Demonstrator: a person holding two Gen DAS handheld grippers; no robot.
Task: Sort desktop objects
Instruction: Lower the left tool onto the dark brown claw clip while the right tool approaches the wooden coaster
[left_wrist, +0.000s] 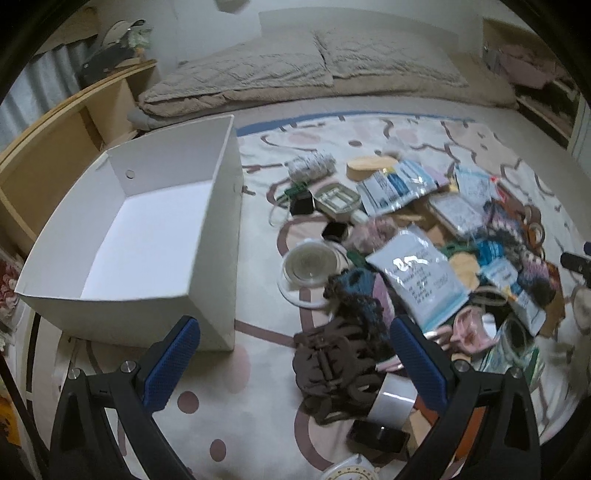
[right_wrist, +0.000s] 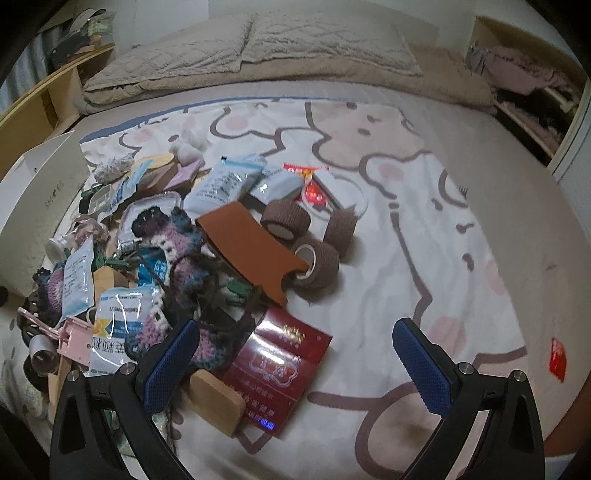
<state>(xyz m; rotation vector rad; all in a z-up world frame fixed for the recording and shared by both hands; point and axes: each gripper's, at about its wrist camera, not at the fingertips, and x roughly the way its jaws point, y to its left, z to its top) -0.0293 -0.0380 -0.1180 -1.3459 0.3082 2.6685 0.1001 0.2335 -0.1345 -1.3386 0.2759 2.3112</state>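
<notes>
Two open grippers hovering over a cluttered blanket, an empty white box at the left.

Left view: I am holding my left gripper with its jaws wide apart around a brown claw clip just right of the box; the clip's long axis is running roughly away from me, so closing across its narrow sides looks best. Right view: I am holding my right gripper apart and empty above a red carton, which is angling up to the right.
</notes>
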